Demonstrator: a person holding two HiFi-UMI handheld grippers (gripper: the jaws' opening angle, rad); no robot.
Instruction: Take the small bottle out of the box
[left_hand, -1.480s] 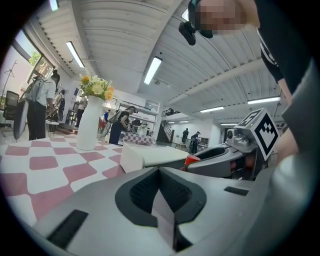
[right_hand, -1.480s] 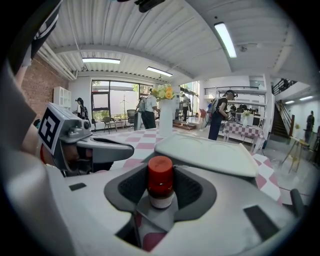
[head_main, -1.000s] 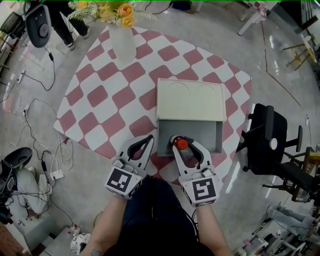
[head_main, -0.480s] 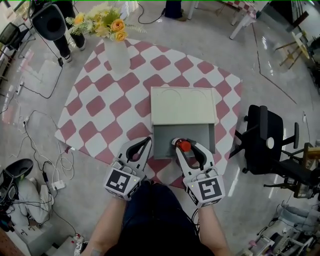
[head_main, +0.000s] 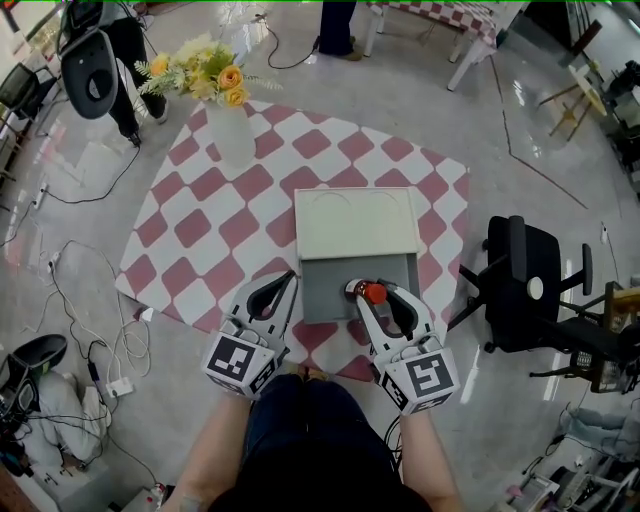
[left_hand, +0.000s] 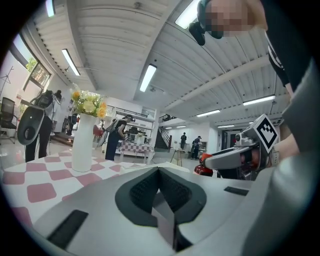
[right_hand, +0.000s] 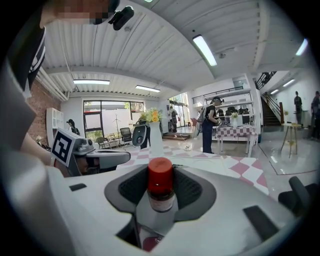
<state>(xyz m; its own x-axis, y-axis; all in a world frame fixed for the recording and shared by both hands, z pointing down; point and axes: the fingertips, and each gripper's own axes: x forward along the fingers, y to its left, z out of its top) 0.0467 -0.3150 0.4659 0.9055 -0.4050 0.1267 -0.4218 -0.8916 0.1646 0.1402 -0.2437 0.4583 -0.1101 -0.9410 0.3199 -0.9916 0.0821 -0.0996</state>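
The box (head_main: 355, 222) lies open on the checked table, its cream lid folded back and its grey inside (head_main: 325, 290) toward me. My right gripper (head_main: 372, 292) hangs over the front right of that inside, shut on the small bottle (head_main: 375, 294), which stands upright with its red cap on top. In the right gripper view the bottle (right_hand: 161, 192) sits between the dark pads (right_hand: 192, 187) of the right gripper (right_hand: 161, 170). My left gripper (head_main: 284, 277) is at the box's front left corner, its tips together with nothing between them; the left gripper view shows this left gripper (left_hand: 160, 172) the same.
A white vase of yellow flowers (head_main: 232, 130) stands at the table's far left. A black office chair (head_main: 525, 285) is close on the right. Cables (head_main: 90, 330) and gear lie on the floor at the left. People stand farther back in the room.
The table and box look smaller and sit a little more to the left in the head view. Both grippers keep their places by the box's front edge, the right one still on the bottle.
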